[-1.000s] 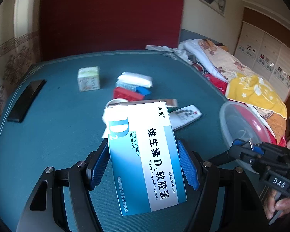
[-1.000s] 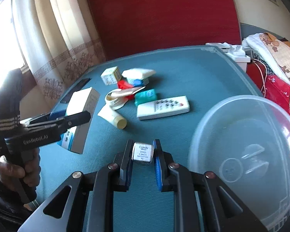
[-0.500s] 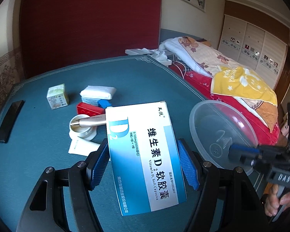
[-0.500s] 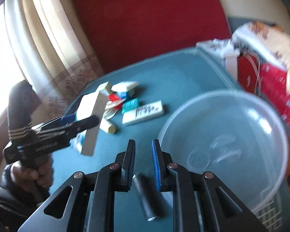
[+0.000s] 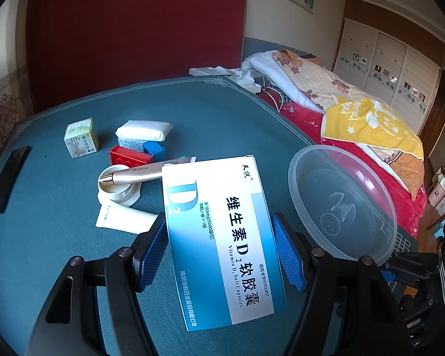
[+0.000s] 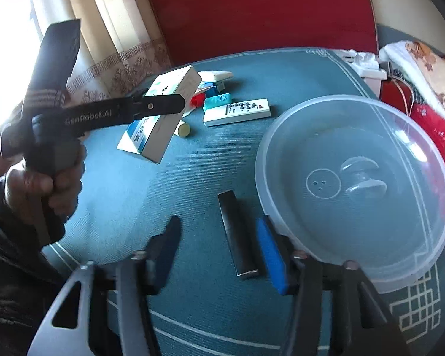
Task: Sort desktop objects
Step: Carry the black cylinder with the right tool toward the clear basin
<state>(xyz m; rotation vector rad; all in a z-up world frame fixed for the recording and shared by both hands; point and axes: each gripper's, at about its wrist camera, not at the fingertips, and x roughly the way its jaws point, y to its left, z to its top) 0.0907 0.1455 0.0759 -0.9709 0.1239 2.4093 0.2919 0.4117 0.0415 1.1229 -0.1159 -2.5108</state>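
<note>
Bowl of clear plastic sits empty on the counter. Left tool clamps a vitamin D box; right tool is opening, a dark stick lying loose between.

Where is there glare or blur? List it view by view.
Left wrist view: sharp, print on the vitamin box readable, table edge bowed by the fisheye. Right wrist view: window blown out white at left; right gripper smeared, jaws opening with the black bar between them.
</note>
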